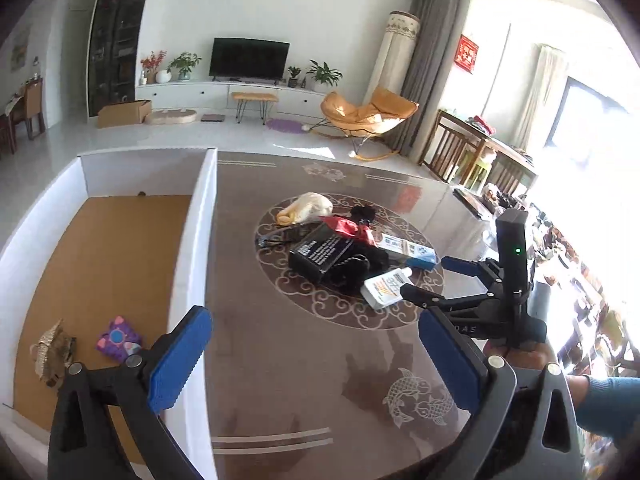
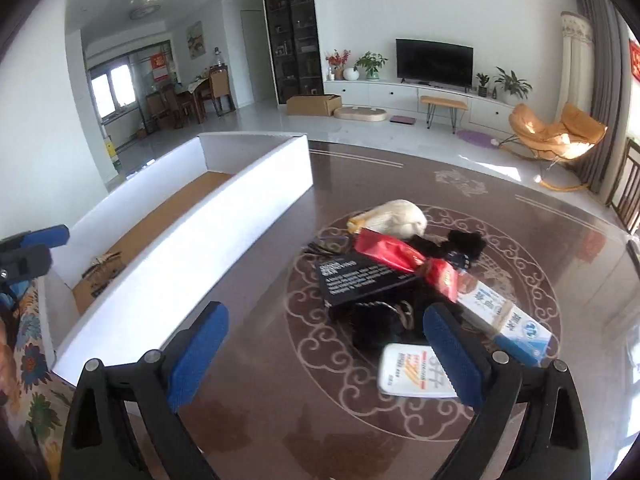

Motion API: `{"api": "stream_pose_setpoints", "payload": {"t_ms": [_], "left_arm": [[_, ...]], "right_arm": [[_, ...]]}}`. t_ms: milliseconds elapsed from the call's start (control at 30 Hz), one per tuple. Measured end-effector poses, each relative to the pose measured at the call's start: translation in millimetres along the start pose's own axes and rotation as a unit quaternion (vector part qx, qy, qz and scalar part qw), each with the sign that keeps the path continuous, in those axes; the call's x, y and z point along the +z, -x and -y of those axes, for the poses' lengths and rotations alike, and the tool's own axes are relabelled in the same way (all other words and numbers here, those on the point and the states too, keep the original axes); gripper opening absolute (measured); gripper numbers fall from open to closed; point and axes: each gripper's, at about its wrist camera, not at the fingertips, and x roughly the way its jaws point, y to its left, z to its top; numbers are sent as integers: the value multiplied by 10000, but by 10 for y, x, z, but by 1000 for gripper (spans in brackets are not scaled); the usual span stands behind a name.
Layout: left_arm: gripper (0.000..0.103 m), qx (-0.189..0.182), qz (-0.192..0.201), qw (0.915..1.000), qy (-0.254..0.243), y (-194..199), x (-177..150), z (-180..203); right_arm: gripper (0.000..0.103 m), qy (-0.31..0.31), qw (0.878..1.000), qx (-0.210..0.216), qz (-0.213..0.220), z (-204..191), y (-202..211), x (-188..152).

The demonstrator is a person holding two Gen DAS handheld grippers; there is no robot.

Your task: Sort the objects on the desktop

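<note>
A pile of objects lies on the brown patterned table (image 1: pixel 288 344): a white tube (image 1: pixel 386 288) (image 2: pixel 412 372), a black box (image 1: pixel 320 252) (image 2: pixel 360 280), a red packet (image 1: pixel 348 228) (image 2: pixel 404 260), a blue-white carton (image 1: pixel 408 252) (image 2: pixel 508 328), a cream plush (image 1: pixel 312 206) (image 2: pixel 396 218) and black items. My left gripper (image 1: pixel 316 356) is open and empty, near the white box (image 1: pixel 192 264). My right gripper (image 2: pixel 328 352) (image 1: pixel 424 276) is open, its right finger (image 2: pixel 452 356) beside the white tube.
The white box (image 2: pixel 200 272) with a brown floor stands at the table's left. It holds a purple toy (image 1: pixel 118 338) and a straw-coloured object (image 1: pixel 50 352). A floral cloth (image 2: pixel 32 352) lies beside it.
</note>
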Motion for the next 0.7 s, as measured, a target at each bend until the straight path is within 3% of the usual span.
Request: {"api": "stream_pose_setpoints", "payload": {"t_ms": [100, 233, 300, 333, 400, 567, 700], "left_arm": [[103, -154, -660, 9974, -233, -646, -257, 367], [103, 318, -1483, 9884, -89, -1628, -541, 416], [103, 873, -936, 9897, -634, -1747, -518, 561], [103, 1039, -1033, 9865, -728, -1865, -478, 596], [103, 982, -1171, 9867, -548, -2064, -375, 569], [103, 1425, -1079, 9838, -135, -2362, -138, 463], [103, 1485, -986, 9840, -81, -2342, -118, 454]], "right_arm": [[98, -341, 9968, -436, -569, 569, -106, -429], [98, -596, 9910, -774, -915, 996, -166, -807], [99, -667, 9911, -771, -857, 1055, -153, -866], [99, -703, 9908, -789, -846, 1055, -142, -891], [99, -704, 9905, -849, -824, 1050, -163, -869], [103, -827, 9894, -765, -913, 1114, -280, -840], [103, -821, 9895, -768, -907, 1090, -254, -886]]}}
